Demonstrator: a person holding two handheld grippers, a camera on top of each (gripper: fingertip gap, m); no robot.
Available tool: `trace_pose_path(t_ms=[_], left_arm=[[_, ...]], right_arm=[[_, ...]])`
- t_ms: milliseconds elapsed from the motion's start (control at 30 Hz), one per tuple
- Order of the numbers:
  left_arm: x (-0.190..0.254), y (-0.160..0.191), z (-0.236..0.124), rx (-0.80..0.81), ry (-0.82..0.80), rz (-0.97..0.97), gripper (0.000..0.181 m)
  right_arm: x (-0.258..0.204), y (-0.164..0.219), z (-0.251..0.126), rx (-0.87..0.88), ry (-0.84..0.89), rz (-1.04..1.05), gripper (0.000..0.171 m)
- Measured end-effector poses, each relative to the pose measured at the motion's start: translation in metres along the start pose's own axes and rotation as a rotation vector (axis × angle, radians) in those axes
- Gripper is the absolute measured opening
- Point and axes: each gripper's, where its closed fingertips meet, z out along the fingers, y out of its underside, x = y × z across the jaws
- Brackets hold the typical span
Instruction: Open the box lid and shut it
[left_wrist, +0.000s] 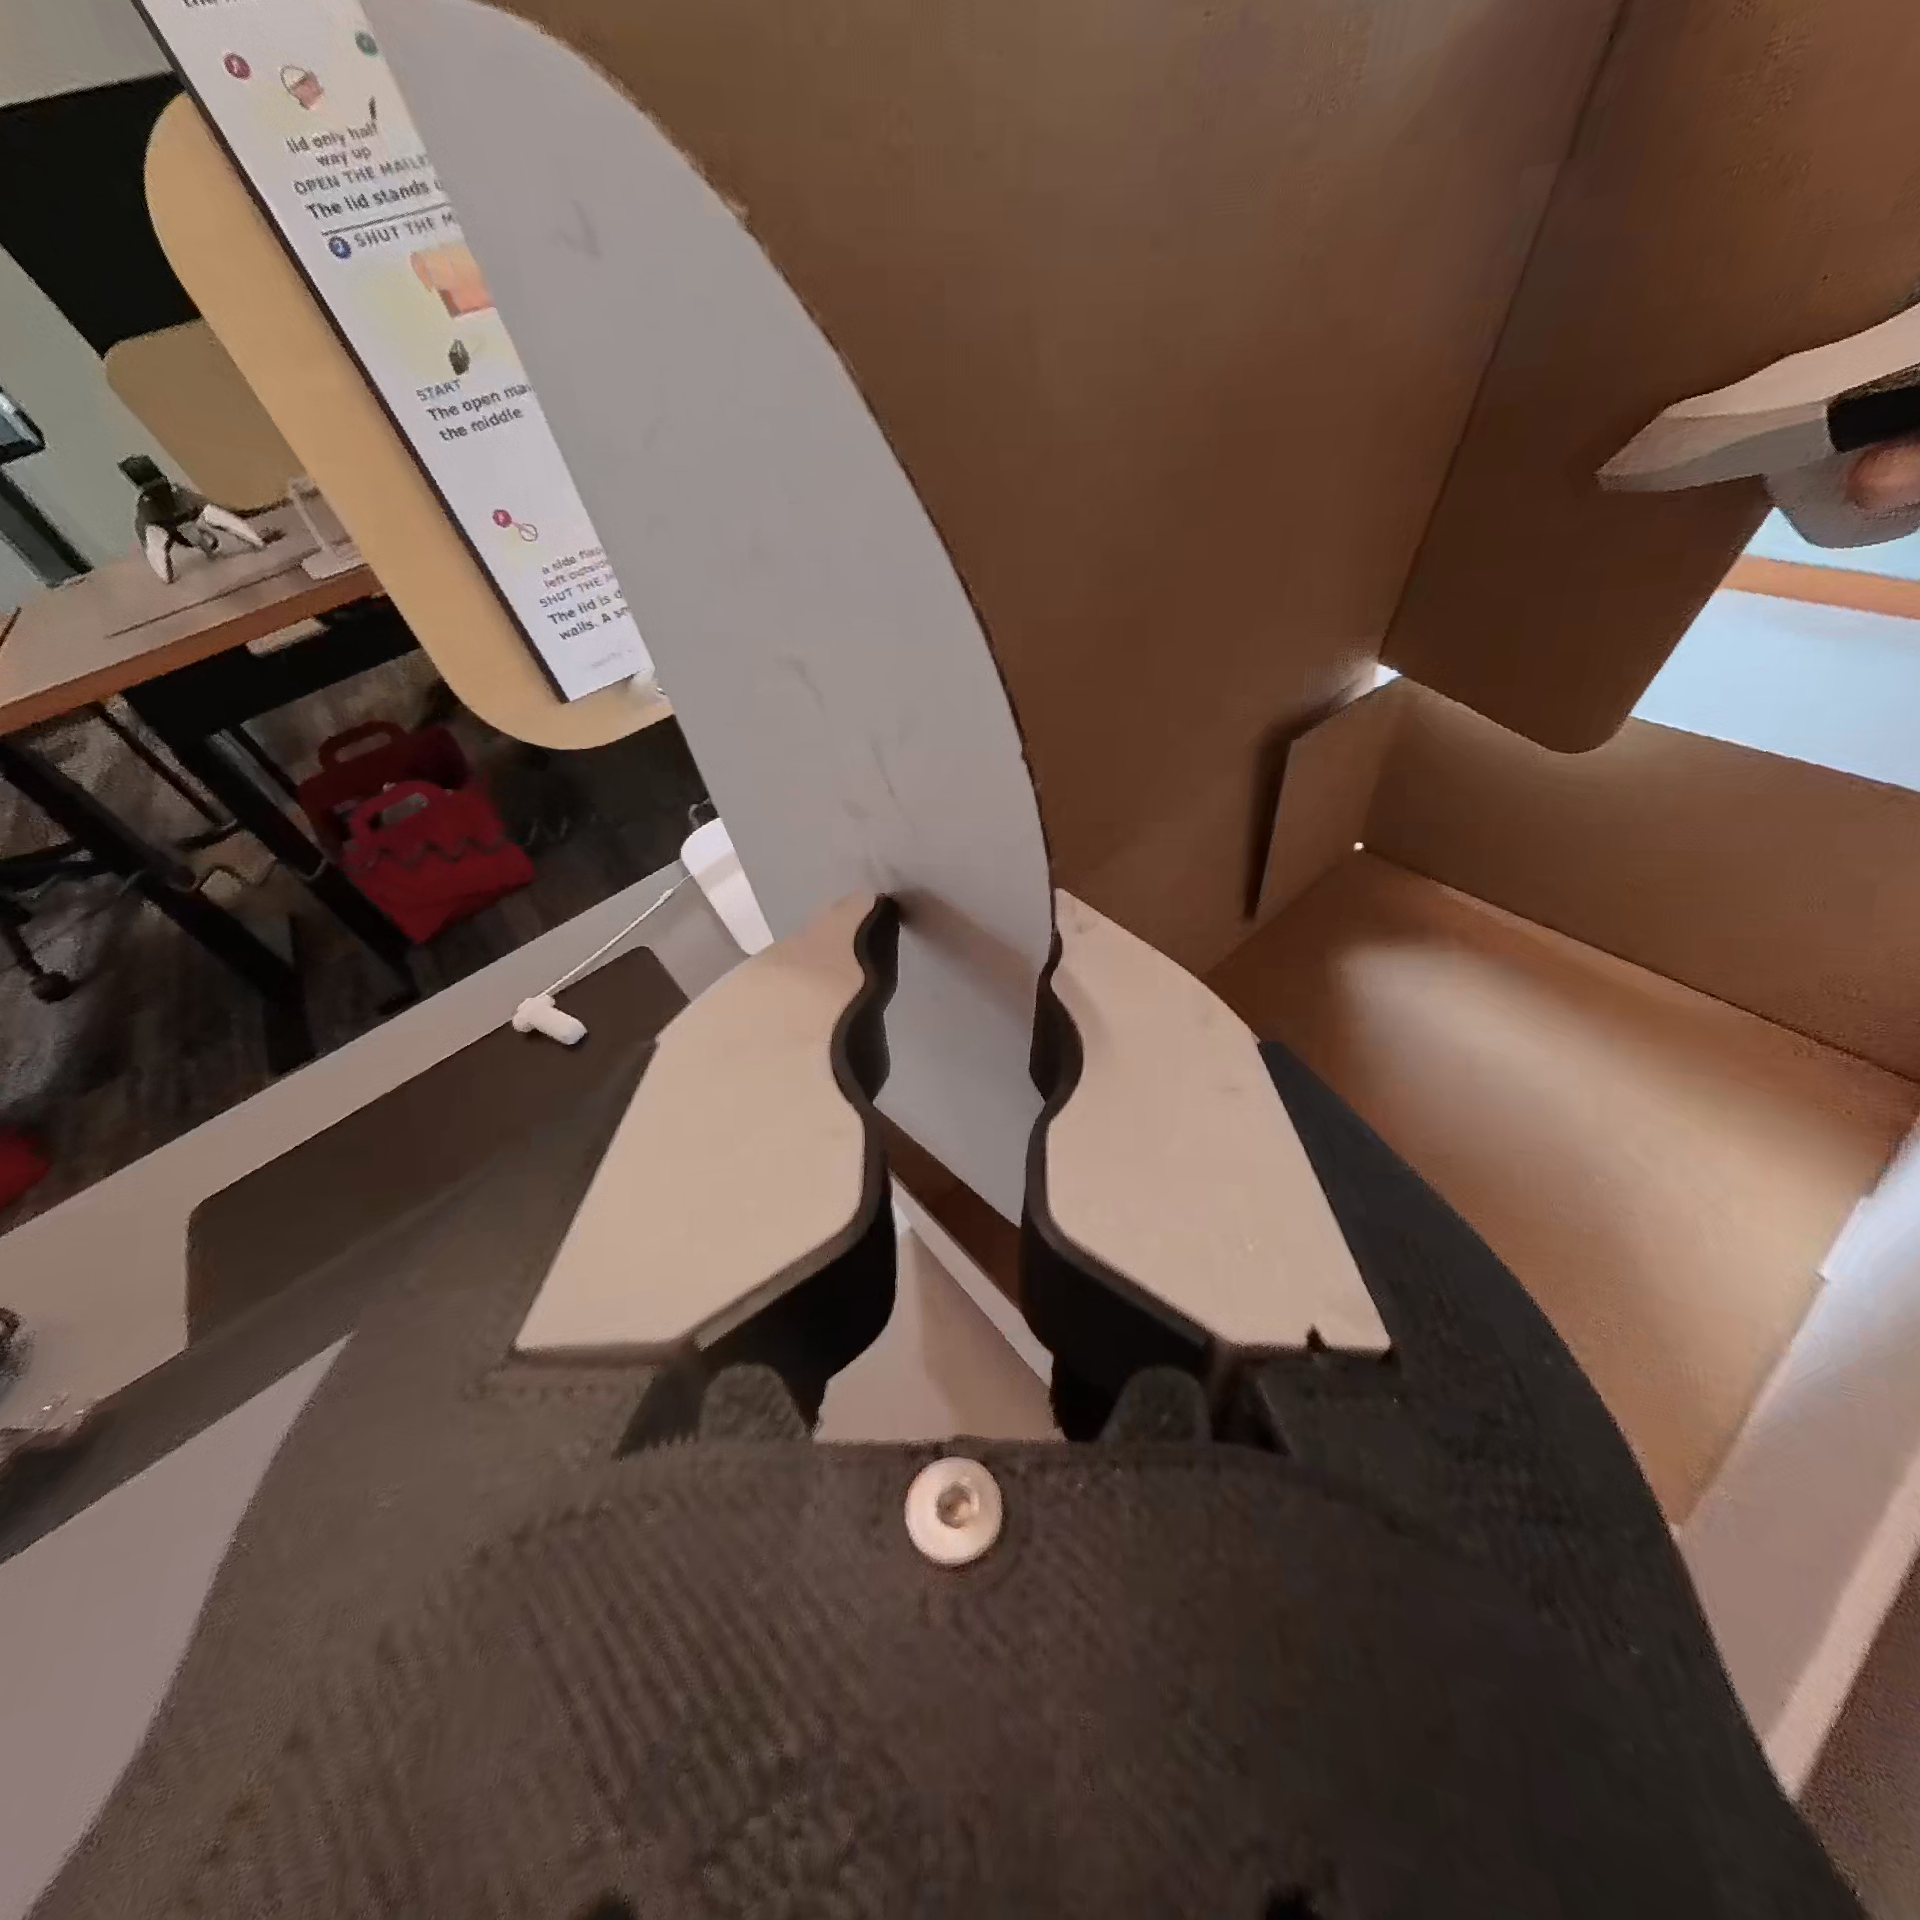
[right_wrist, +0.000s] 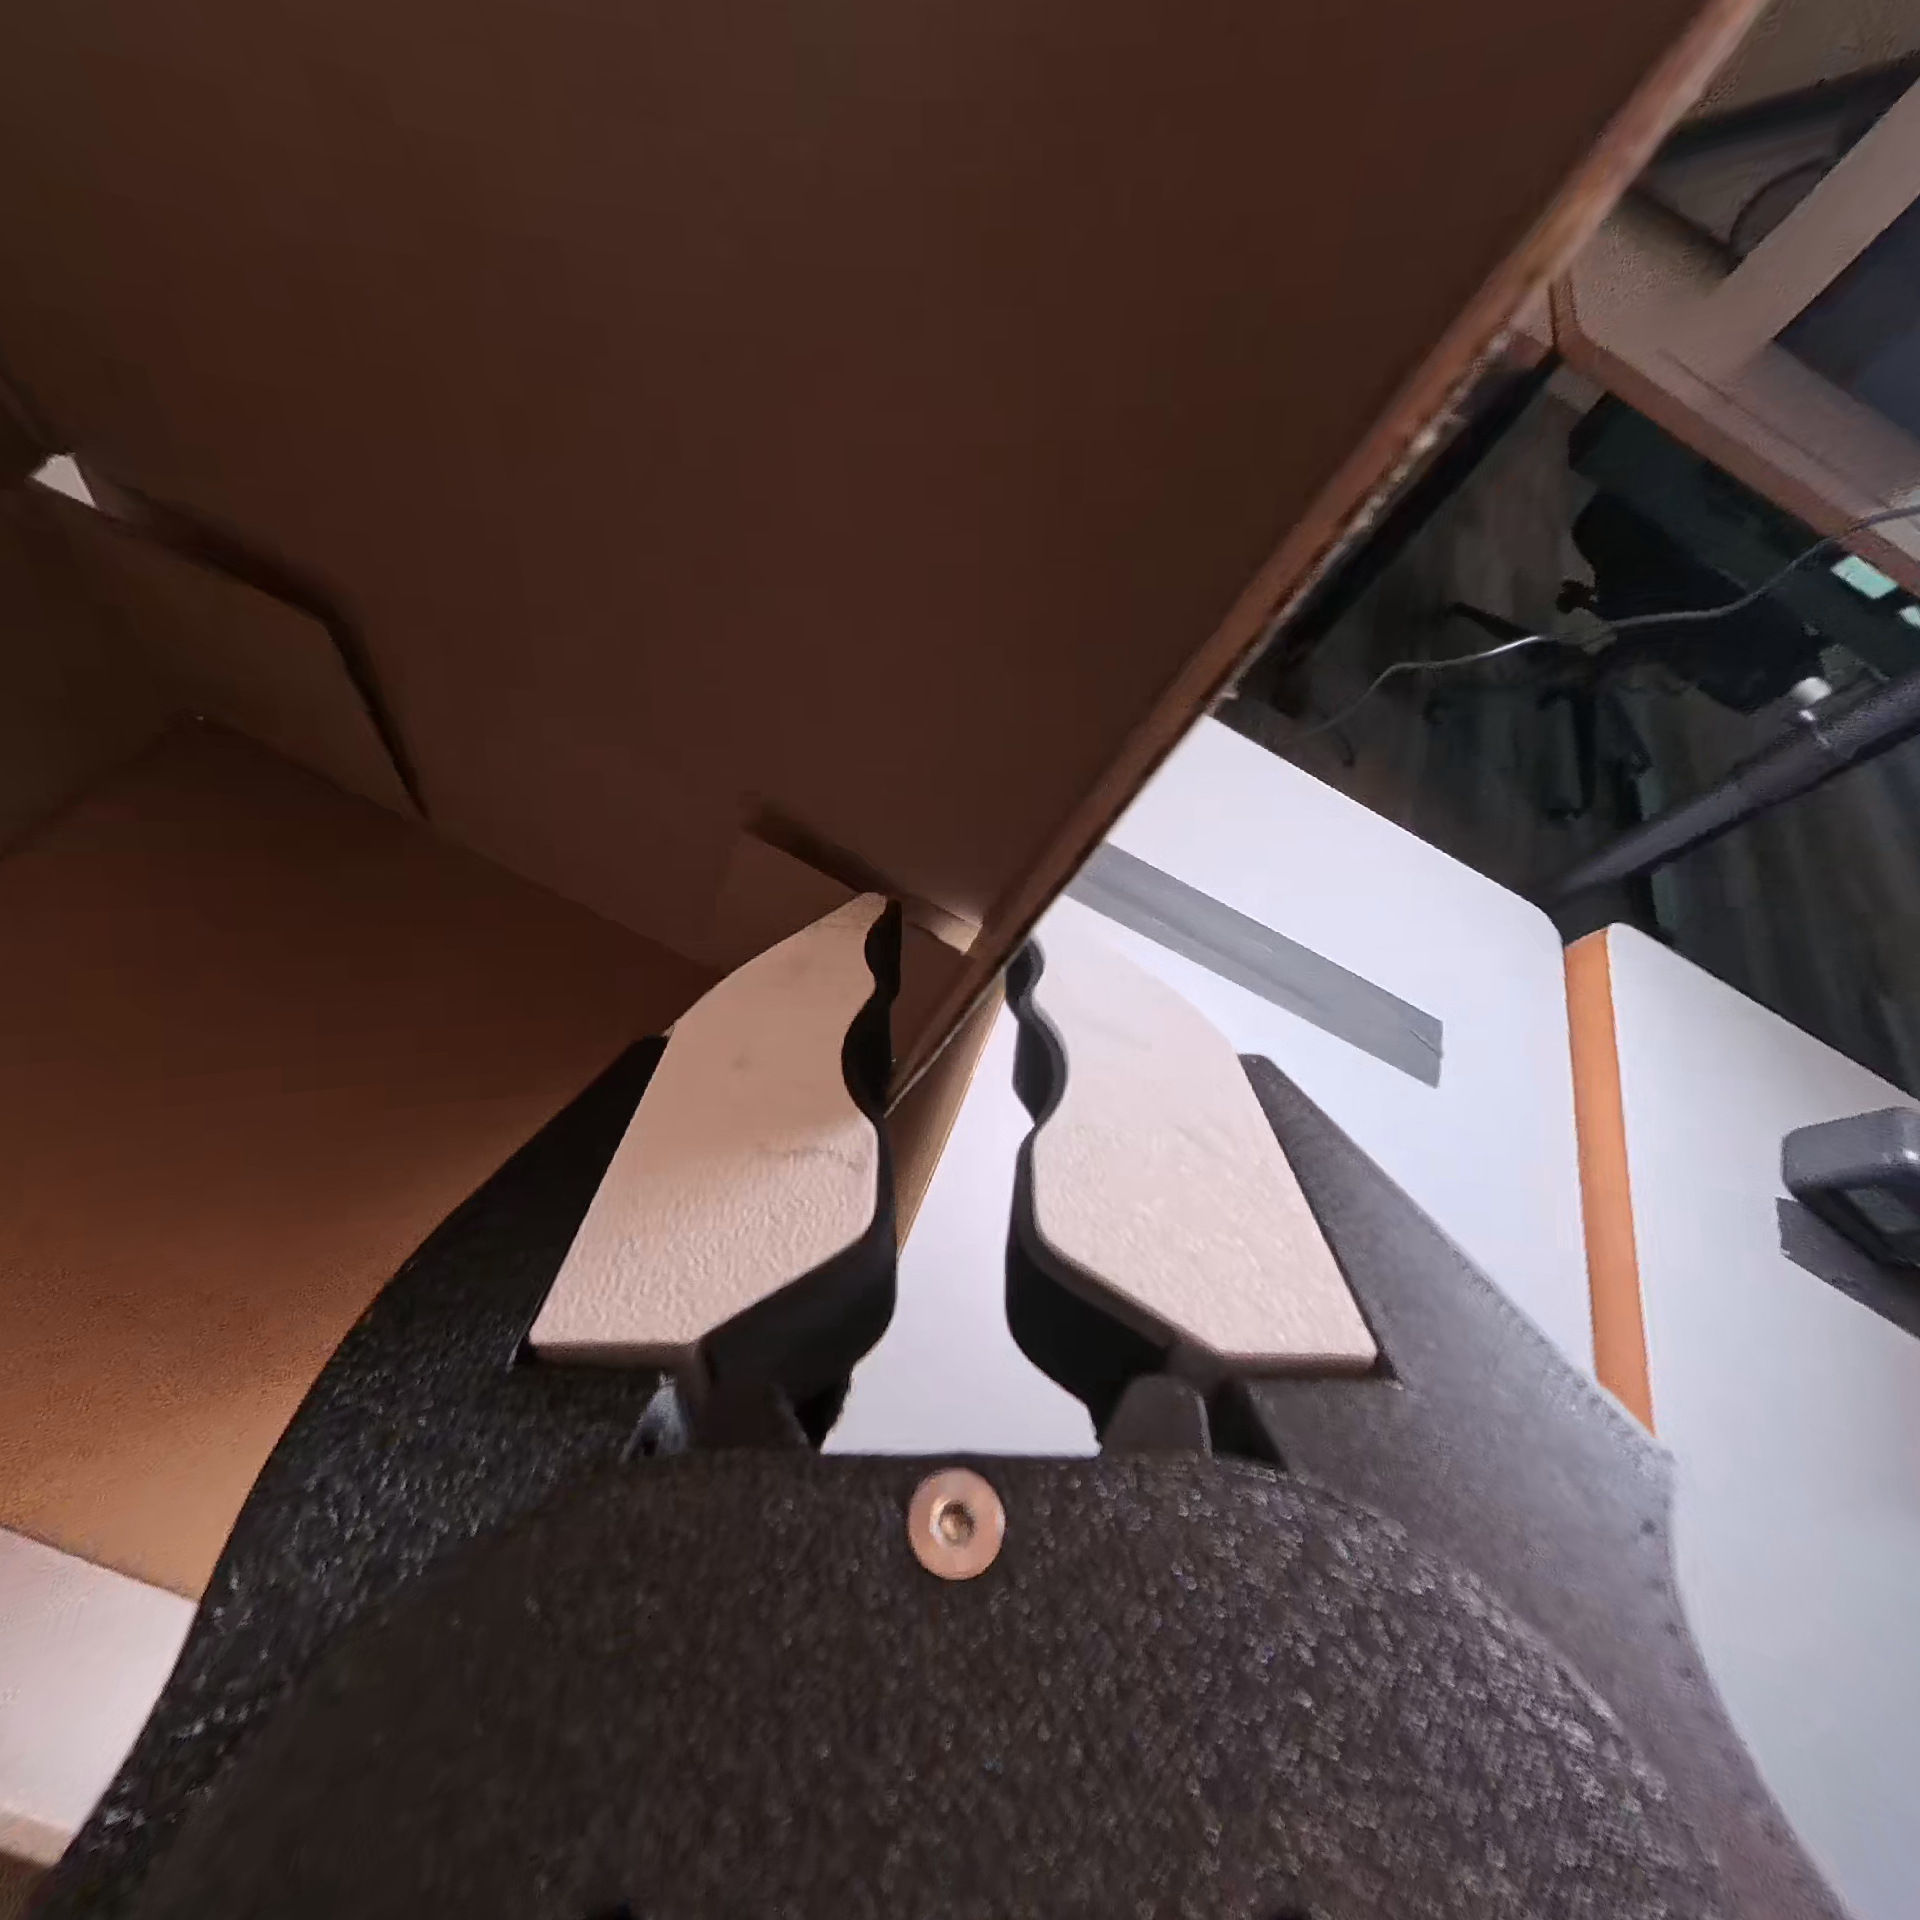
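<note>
The cardboard box (left_wrist: 1558, 1039) stands open with its brown inside showing. Its lid (left_wrist: 1143, 364) is raised, tilted above the opening. My left gripper (left_wrist: 966, 925) is open a little, and the lid's grey left side flap (left_wrist: 748, 571) stands between its fingers. My right gripper (right_wrist: 951, 935) is open a little around the lid's right side flap (right_wrist: 925, 1132). Its left finger touches the flap and its right finger stands apart. The right gripper also shows in the left wrist view (left_wrist: 1860, 436) at that flap (left_wrist: 1621, 520). The lid's underside (right_wrist: 727, 364) fills the right wrist view.
The box sits on a white table (right_wrist: 1351, 883) with a grey tape strip (right_wrist: 1268, 966) and a dark object (right_wrist: 1860, 1184) at the right. A black mat (left_wrist: 416, 1174), a white plug on a cable (left_wrist: 545, 1023) and an instruction board (left_wrist: 436, 343) lie left. A red bag (left_wrist: 416, 831) is on the floor. Spacing between my two grippers at the tips: around 25 centimetres.
</note>
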Motion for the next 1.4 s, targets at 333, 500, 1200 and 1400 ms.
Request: trace_pose_path(t_ms=[333, 500, 1200, 1400], left_arm=[[0.022, 0.024, -0.033, 0.068, 0.048, 0.012, 0.024], [0.022, 0.015, -0.049, 0.08, 0.05, -0.007, 0.036], [0.091, 0.109, -0.096, -0.007, 0.418, -0.208, 0.071], [0.083, 0.127, -0.065, -0.099, 0.336, -0.091, 0.063]], right_arm=[[-0.007, 0.035, -0.037, 0.101, -0.016, -0.047, 0.011], [-0.008, 0.031, -0.054, 0.166, -0.076, -0.023, 0.023], [-0.093, 0.171, -0.067, 0.061, -0.433, -0.025, 0.072], [-0.094, 0.152, -0.038, 0.077, -0.385, -0.06, 0.07]])
